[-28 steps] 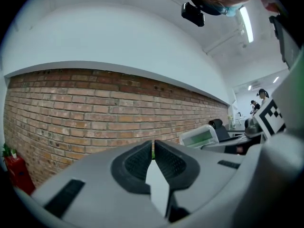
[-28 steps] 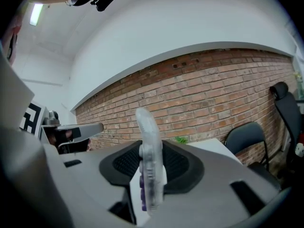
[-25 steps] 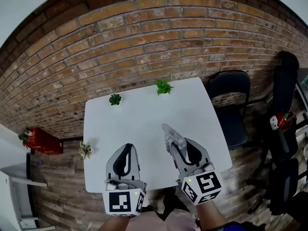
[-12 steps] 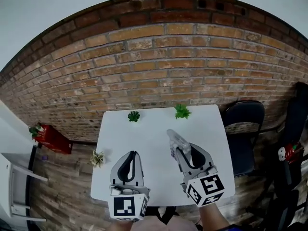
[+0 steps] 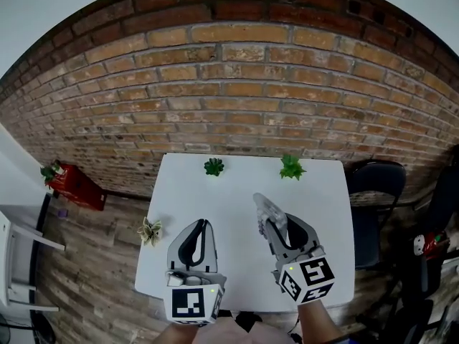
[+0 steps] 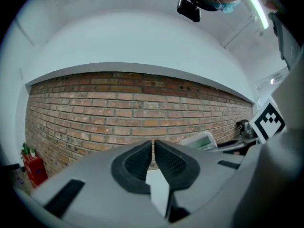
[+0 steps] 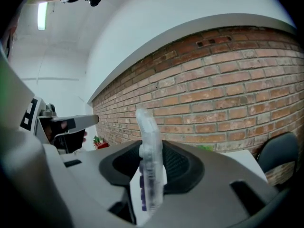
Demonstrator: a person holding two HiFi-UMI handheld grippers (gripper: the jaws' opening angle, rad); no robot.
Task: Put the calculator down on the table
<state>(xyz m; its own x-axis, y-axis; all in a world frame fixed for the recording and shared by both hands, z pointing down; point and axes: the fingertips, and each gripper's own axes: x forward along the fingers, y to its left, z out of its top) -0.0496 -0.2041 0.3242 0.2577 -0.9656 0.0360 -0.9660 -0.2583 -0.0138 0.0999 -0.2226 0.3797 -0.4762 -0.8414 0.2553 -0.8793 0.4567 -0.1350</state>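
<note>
A pale, see-through calculator (image 5: 269, 210) (image 7: 149, 160) with purple keys stands on edge between the jaws of my right gripper (image 5: 273, 224) (image 7: 151, 165), which is shut on it above the white table (image 5: 237, 192). It sticks out forward past the fingertips. My left gripper (image 5: 200, 235) (image 6: 153, 158) hangs beside it over the table's left half, shut with nothing between its pads. In the left gripper view the calculator (image 6: 202, 140) shows at the right, next to the right gripper's marker cube.
Two small green plants (image 5: 214, 166) (image 5: 291, 167) stand along the table's far edge, against the brick wall. A third pale plant (image 5: 150, 231) sits by the left edge. A dark chair (image 5: 373, 199) stands to the right, and a red box (image 5: 72, 186) lies on the floor at left.
Both grippers have moved forward over the table toward the wall, the calculator still clamped in the right one. The view has swung so the table sits more centred.
</note>
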